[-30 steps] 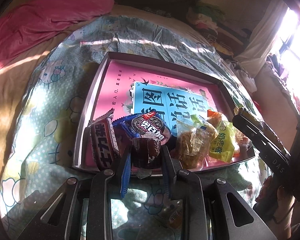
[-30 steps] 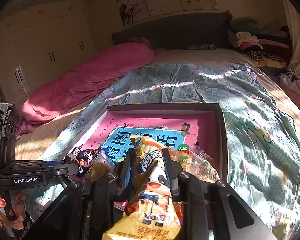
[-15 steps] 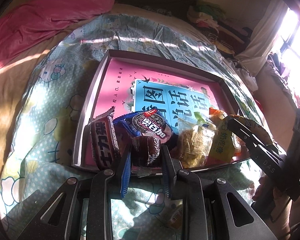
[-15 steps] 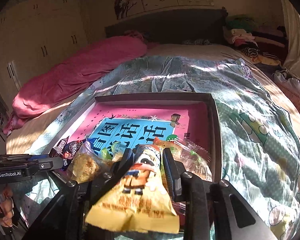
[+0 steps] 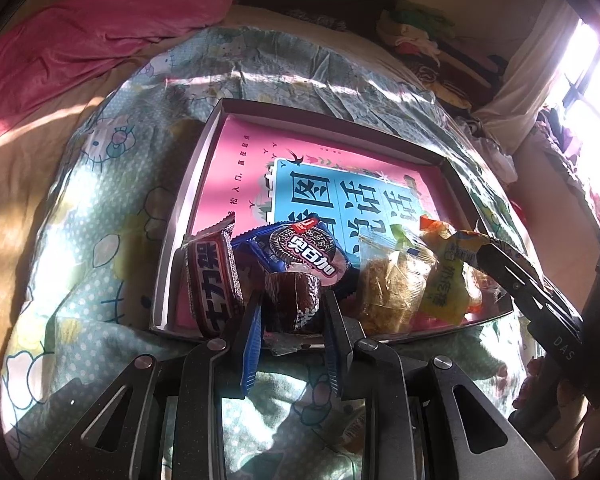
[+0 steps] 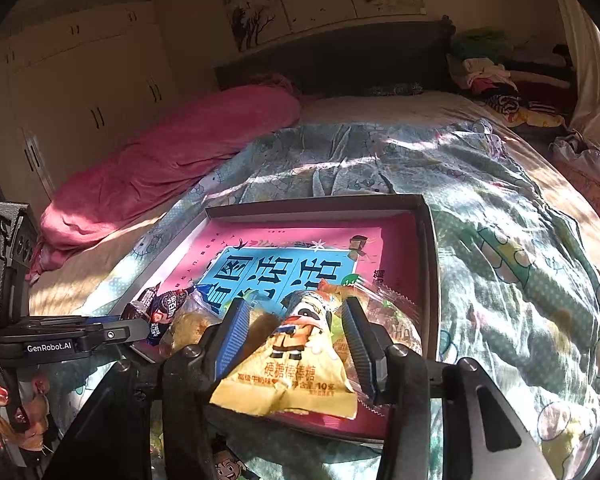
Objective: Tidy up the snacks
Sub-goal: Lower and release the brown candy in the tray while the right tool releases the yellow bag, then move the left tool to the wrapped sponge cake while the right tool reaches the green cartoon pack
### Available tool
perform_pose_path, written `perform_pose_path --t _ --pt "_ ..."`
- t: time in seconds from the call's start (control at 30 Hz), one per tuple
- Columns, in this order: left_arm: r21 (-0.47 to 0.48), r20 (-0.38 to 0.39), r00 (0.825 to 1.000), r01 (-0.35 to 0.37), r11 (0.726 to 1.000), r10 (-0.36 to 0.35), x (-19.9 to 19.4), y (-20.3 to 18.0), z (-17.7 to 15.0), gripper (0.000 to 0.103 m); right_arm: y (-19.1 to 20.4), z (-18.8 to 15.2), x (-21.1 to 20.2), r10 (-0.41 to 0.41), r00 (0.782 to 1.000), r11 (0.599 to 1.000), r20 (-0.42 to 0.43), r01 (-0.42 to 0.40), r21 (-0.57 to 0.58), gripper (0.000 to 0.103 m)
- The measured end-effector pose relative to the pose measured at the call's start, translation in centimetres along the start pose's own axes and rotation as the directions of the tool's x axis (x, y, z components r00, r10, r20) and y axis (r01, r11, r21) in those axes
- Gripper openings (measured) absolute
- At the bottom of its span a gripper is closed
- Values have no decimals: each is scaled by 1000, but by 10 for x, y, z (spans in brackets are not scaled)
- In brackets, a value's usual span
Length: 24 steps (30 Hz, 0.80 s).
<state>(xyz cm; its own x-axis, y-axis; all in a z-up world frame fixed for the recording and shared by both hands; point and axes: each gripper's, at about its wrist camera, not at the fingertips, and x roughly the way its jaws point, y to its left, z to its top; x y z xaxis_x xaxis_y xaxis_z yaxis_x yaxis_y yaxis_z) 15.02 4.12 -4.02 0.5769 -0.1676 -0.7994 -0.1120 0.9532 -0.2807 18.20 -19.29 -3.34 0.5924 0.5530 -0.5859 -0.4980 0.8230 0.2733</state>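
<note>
A shallow box [image 5: 188, 200] with a pink and blue printed floor lies on the bed. My left gripper [image 5: 292, 310] is shut on a round brown wrapped cake [image 5: 292, 294] at the box's near edge. Beside it lie a brown bar [image 5: 214, 284], a blue cookie packet [image 5: 304, 248], a clear bag of golden snacks [image 5: 388, 288] and a yellow-green packet [image 5: 448, 284]. My right gripper [image 6: 293, 306] hangs over the near right corner of the box [image 6: 428, 260], its jaws opening. A yellow lollipop packet [image 6: 296, 368] lies loose between them, resting on the box.
The box sits on a teal cartoon-print quilt [image 6: 500, 240]. A pink blanket [image 6: 172, 160] is rolled along the far left, with wardrobes [image 6: 80, 92] behind it. Clothes [image 6: 496, 84] are piled at the far right. More small snacks lie on the quilt below the grippers.
The right gripper's jaws have spread apart. The yellow packet they pinched has sunk down and now lies flat between them. The left gripper and its cake have not moved.
</note>
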Motion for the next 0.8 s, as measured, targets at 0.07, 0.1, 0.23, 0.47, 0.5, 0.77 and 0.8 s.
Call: perform_pose_path --t 0.07,0.1,0.23,0.47,0.5,0.77,0.8 --pt "3 -1 1000 0 1000 0 0 0 0 28 0 0 -2 -4 1000 1000 6 4 -1 48" --pt "5 0 1000 -3 1000 3 -1 0 0 28 1 1 -3 -3 1000 1000 9 3 -2 49" --pt "11 2 1000 -7 1000 7 -3 -2 1 30 1 2 -9 -2 1000 1000 24 2 -2 55" --pt "15 20 1000 0 1000 0 -11 -3 3 45 3 3 -21 5 999 1000 45 -4 -8 56" --pt "15 22 1000 0 1000 0 -12 -3 4 46 3 3 -22 6 999 1000 47 -5 -9 57" --pt "12 50 999 10 1000 -11 -25 -1 6 46 5 3 -34 6 998 1000 66 -5 -21 61" --pt "10 52 999 11 1000 -12 -27 -1 6 46 5 3 -35 7 998 1000 68 -6 -23 61"
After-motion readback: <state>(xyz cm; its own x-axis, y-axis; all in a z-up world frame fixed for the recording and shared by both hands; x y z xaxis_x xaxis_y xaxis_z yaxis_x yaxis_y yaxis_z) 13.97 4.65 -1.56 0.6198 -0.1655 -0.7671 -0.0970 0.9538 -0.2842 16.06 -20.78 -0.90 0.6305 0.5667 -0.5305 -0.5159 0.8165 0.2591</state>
